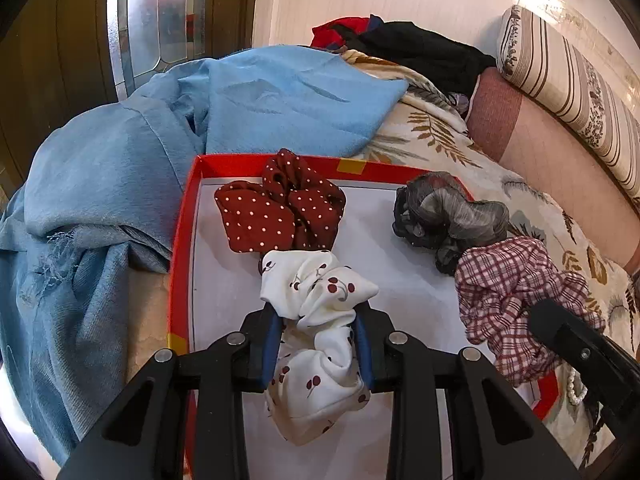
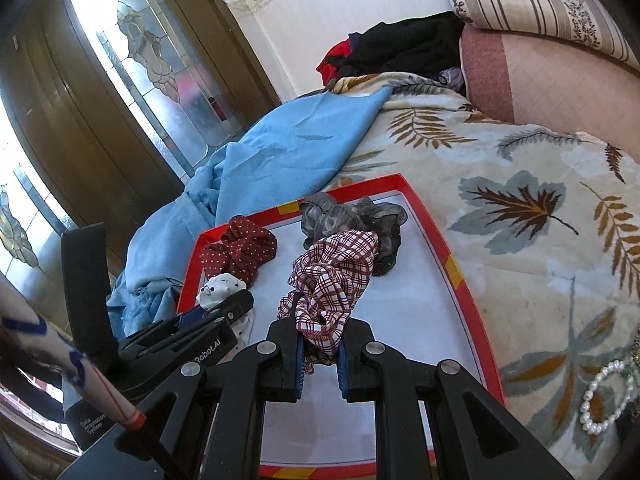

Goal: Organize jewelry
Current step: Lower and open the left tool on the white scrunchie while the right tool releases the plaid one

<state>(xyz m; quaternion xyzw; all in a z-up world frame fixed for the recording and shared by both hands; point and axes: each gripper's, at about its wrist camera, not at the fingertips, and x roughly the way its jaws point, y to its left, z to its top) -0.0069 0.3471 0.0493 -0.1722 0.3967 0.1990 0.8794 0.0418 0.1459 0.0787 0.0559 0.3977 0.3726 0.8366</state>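
Observation:
A red-rimmed tray [image 1: 182, 240] with a white floor lies on the bed. My left gripper [image 1: 318, 320] is shut on a white cherry-print scrunchie [image 1: 320, 300] over the tray's near part. My right gripper [image 2: 320, 344] is shut on a red-and-white plaid scrunchie [image 2: 336, 272]; this one also shows in the left wrist view [image 1: 508, 288]. A dark red polka-dot scrunchie [image 1: 280, 212] lies at the tray's far left, a grey-black scrunchie [image 1: 444, 212] at its far right. A white pearl bracelet [image 2: 604, 396] lies on the bedspread right of the tray.
A blue cloth [image 1: 160, 140] is heaped left of and behind the tray. The leaf-print bedspread [image 2: 520, 200] spreads to the right. Dark and red clothes [image 1: 400, 44] and a striped pillow [image 1: 560, 76] lie at the back. A glass-panelled door [image 2: 140, 60] stands on the left.

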